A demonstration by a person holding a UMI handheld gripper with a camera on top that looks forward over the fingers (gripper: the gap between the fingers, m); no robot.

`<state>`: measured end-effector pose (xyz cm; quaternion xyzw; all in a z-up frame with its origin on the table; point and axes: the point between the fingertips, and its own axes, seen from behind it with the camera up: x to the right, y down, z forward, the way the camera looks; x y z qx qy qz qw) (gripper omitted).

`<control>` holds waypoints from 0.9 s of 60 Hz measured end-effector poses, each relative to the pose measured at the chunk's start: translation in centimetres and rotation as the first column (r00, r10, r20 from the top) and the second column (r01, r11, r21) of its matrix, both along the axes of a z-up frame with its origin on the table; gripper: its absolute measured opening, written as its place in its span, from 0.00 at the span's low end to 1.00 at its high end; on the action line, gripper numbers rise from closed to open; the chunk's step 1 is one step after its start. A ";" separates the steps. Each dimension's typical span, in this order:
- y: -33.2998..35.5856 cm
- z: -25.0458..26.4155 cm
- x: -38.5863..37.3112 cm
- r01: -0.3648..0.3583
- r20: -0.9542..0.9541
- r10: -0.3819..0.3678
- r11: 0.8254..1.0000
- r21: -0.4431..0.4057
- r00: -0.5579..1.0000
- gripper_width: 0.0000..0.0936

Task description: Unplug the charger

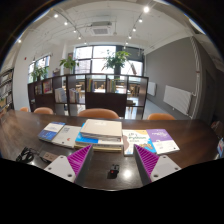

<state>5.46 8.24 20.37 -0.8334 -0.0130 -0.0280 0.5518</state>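
Claw (108, 163): fingers apart, empty, hovering above dark counter (190, 135). Charger: likely small dark item (113, 171) between fingers, near edge; identity uncertain. Stacked books (98, 133) beyond. Risk: misidentified target, claw closing off-centre, plug slipping or cable snagging.

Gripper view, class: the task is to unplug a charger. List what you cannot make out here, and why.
- Charger: no plug or socket can be picked out in the gripper view; the small dark thing on the table between the fingers is too small to identify.
- Dark object by the left finger: too dim and small to name.
- Book titles: too small to read.
- The gripper is open, holding nothing.
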 end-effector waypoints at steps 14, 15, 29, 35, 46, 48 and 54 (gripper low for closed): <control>-13.4 4.8 -4.1 -0.017 -0.023 0.018 0.999 0.043 1.000 0.88; -14.1 5.0 -4.2 -0.020 -0.024 0.021 0.999 0.035 0.999 0.88; -25.2 3.7 -7.4 -0.019 -0.020 0.019 1.000 -0.004 1.000 0.88; -28.4 3.7 -8.7 -0.020 -0.035 0.020 1.000 -0.007 0.999 0.88; -31.8 4.0 -9.9 -0.028 -0.028 0.027 0.999 -0.024 0.999 0.87; -31.8 4.0 -10.0 -0.027 -0.013 0.027 0.999 -0.024 1.000 0.87; -32.6 4.3 -9.9 -0.032 0.002 0.032 0.999 -0.026 0.999 0.87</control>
